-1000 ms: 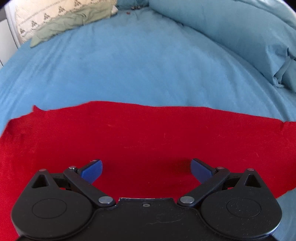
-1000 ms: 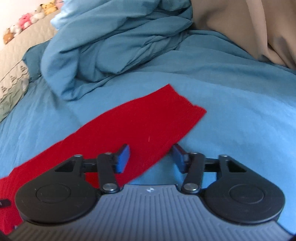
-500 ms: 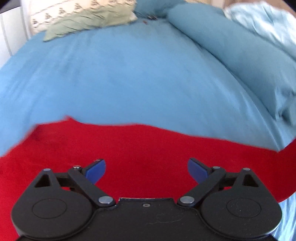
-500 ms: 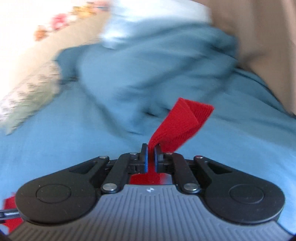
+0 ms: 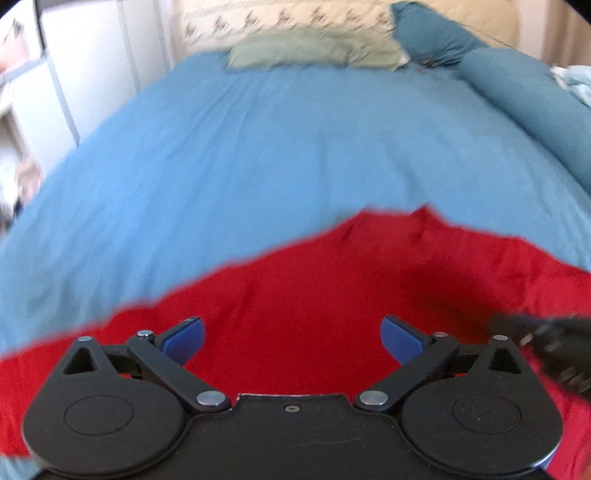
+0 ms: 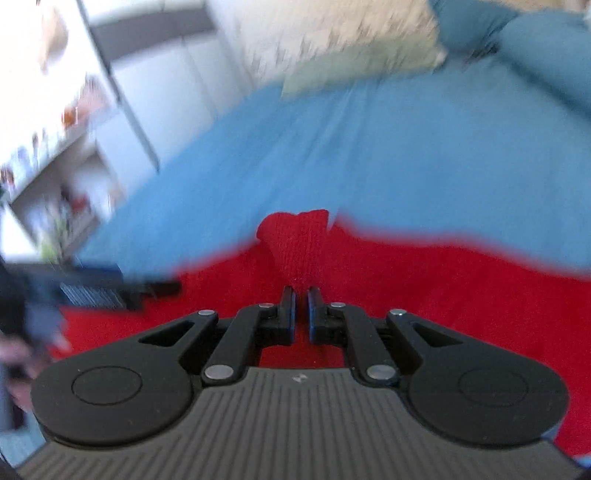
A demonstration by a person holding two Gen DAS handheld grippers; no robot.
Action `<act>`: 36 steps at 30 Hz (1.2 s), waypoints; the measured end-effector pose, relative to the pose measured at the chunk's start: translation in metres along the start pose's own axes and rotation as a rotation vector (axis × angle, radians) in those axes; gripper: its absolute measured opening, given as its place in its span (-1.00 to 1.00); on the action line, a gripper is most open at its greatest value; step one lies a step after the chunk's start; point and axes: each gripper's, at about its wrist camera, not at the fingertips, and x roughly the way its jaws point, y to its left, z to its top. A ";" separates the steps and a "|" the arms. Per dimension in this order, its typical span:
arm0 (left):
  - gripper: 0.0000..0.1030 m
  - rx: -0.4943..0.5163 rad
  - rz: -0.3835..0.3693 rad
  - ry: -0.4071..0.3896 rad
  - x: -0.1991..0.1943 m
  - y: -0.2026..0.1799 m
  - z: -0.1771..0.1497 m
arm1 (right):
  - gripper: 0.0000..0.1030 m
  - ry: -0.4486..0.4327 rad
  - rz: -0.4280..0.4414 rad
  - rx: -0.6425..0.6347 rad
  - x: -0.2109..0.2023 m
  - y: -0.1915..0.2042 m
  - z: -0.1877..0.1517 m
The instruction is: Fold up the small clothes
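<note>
A red knitted cloth lies spread on the blue bed sheet. My left gripper hovers over it with its blue pads wide apart and nothing between them. In the right wrist view my right gripper is shut on an end of the red cloth, which sticks up in a bunched fold beyond the fingertips, over the rest of the cloth. The right gripper shows as a dark blur at the right edge of the left wrist view, and the left gripper as a blur at the left of the right wrist view.
A green pillow and a patterned pillow lie at the head of the bed. A teal duvet roll runs along the right side. White cupboards and shelves stand beyond the bed's left edge.
My right gripper closed on the cloth's end and swept it leftward over the rest of the cloth. My left gripper stayed open and swung left; the cloth's far edge now peaks in a fold.
</note>
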 end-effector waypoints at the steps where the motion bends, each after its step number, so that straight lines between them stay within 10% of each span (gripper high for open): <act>1: 1.00 -0.016 -0.009 0.015 0.003 0.005 -0.008 | -0.58 0.023 0.004 0.012 0.009 0.003 -0.010; 8: 1.00 -0.071 -0.112 0.071 0.010 0.007 -0.031 | -0.46 0.038 -0.005 -0.055 0.017 0.007 -0.025; 12: 0.99 -0.099 -0.213 0.083 0.007 -0.010 -0.020 | 0.59 0.056 0.017 -0.172 0.004 0.014 -0.022; 16: 0.93 -0.067 -0.286 0.090 0.003 -0.036 -0.017 | 0.65 0.045 -0.062 -0.242 -0.033 0.006 -0.025; 25: 0.37 -0.163 -0.317 0.134 0.031 -0.081 -0.025 | 0.95 0.018 -0.398 -0.055 -0.121 -0.060 -0.069; 28: 0.02 -0.152 -0.279 0.102 0.033 -0.087 -0.023 | 0.95 0.048 -0.461 -0.006 -0.128 -0.079 -0.087; 32: -0.92 -0.179 -0.240 0.066 0.040 -0.083 -0.014 | 0.95 0.060 -0.525 0.057 -0.124 -0.096 -0.096; 36: -0.92 -0.206 -0.242 -0.022 0.022 -0.076 0.001 | 0.95 0.028 -0.539 0.112 -0.113 -0.104 -0.087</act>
